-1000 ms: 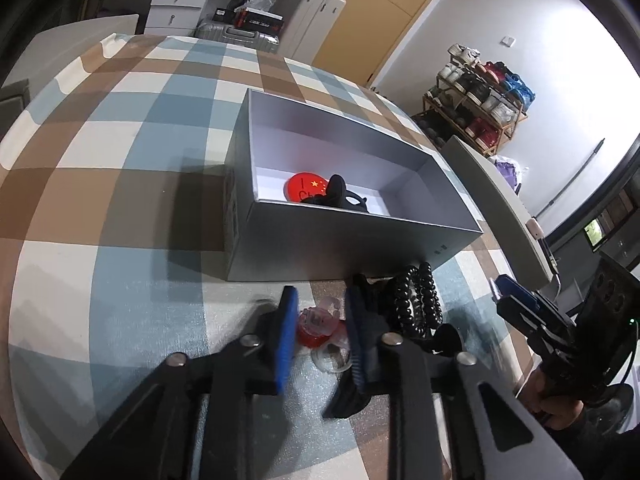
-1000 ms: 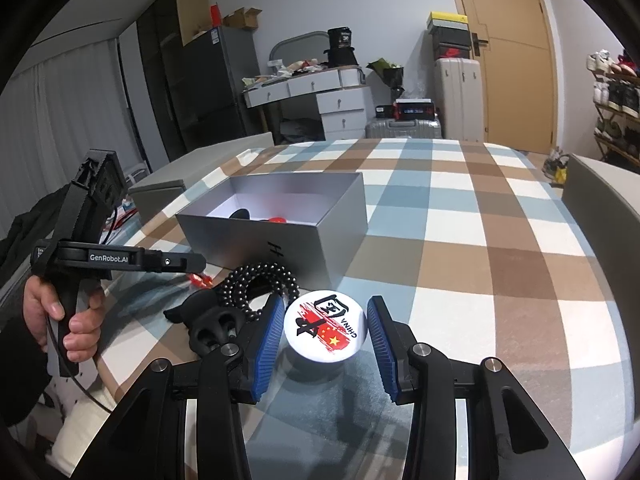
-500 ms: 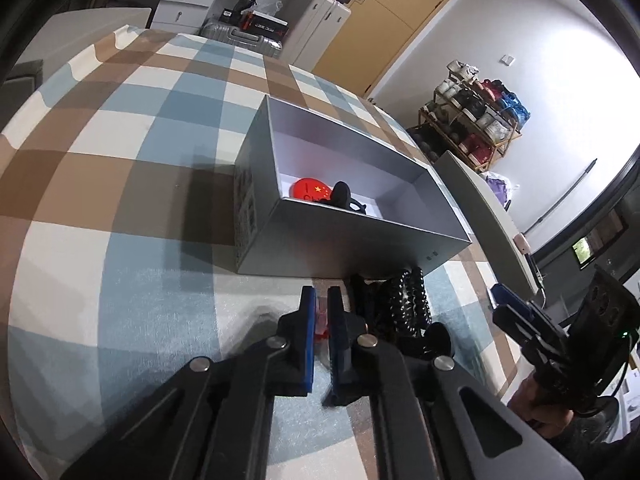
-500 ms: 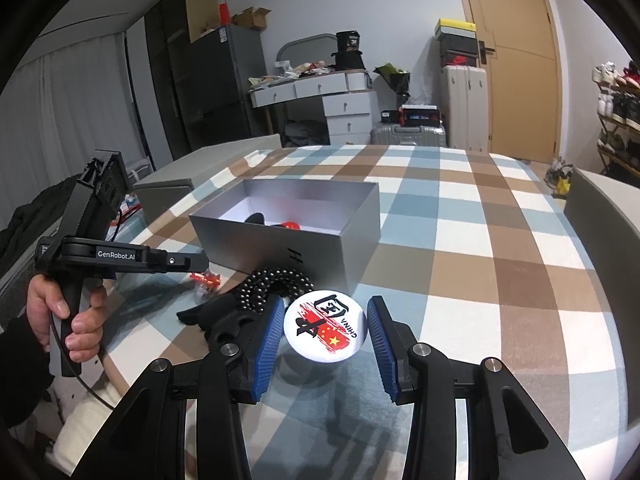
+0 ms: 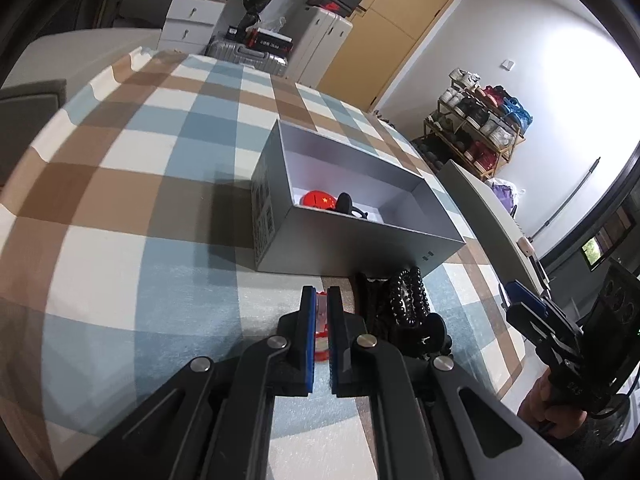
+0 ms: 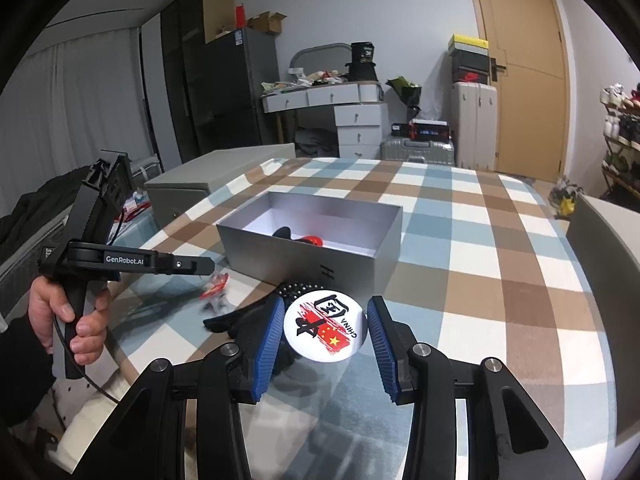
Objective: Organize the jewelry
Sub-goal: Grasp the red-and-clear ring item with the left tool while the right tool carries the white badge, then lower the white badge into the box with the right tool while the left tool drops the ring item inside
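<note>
Left gripper [image 5: 320, 312] clamped on a small red and clear plastic trinket [image 5: 321, 322], blue pads pressed to either side of it, just in front of the near wall of the open grey rectangular cardboard box [image 5: 352, 248]. In the right wrist view, same gripper [image 6: 214, 270] seen side-on in a hand [image 6: 72, 320] at the left, the red trinket [image 6: 216, 282] blurred at its tip above the checked brown, blue and white tablecloth [image 6: 500, 264].

Right gripper [image 6: 326, 330] with blue ribbed pads set on either side of a round white pin badge [image 6: 324, 326] printed with black brushwork, a red flag and the word CHINA; left pad against its rim, right pad close to it, contact there not clear. Badge lifted clear of the cloth, tilted toward the camera.

Inside the grey box [image 6: 312, 236]: 1 red round badge with yellow stars [image 5: 318, 200] and 1 black clip-like piece [image 5: 348, 204], touching each other near the left end, on the white floor.

On the cloth just before the box: 1 string of black beads [image 5: 408, 296], coiled, and beside it a black hair claw [image 5: 432, 328], partly hidden behind the left gripper's finger. From the right wrist, beads [image 6: 298, 290] peeking out behind the white badge.

Right gripper [image 5: 532, 312] visible at the right edge of the left wrist view.
</note>
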Demonstrator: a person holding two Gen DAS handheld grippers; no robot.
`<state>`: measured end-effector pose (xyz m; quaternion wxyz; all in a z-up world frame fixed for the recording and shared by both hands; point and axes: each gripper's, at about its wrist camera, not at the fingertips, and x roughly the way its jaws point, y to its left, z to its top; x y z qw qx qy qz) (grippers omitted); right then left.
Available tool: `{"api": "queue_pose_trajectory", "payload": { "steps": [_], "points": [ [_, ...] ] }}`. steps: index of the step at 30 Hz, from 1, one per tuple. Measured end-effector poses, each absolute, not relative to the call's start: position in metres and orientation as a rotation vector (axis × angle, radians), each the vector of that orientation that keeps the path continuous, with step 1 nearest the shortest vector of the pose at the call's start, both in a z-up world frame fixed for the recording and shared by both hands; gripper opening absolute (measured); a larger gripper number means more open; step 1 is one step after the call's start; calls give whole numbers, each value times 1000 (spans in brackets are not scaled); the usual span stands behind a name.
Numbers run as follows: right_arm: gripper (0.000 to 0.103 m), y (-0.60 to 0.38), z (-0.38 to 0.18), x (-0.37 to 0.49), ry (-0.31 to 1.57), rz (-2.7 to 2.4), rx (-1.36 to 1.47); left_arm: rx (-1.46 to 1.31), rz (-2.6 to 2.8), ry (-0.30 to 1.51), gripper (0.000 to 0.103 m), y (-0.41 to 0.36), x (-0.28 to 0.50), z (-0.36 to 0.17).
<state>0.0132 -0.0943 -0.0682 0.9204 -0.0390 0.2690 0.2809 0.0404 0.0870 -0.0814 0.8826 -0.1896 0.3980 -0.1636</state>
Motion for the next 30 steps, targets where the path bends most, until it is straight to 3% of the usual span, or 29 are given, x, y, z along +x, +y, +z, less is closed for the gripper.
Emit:
{"api": "queue_pose_trajectory", "payload": {
  "steps": [13, 30],
  "points": [
    [42, -87, -51, 24, 534, 659, 9, -295, -320, 729, 1, 71, 35, -39],
    [42, -66, -29, 99, 536, 741, 70, -149, -285, 713, 1, 39, 103, -16]
  ]
}}
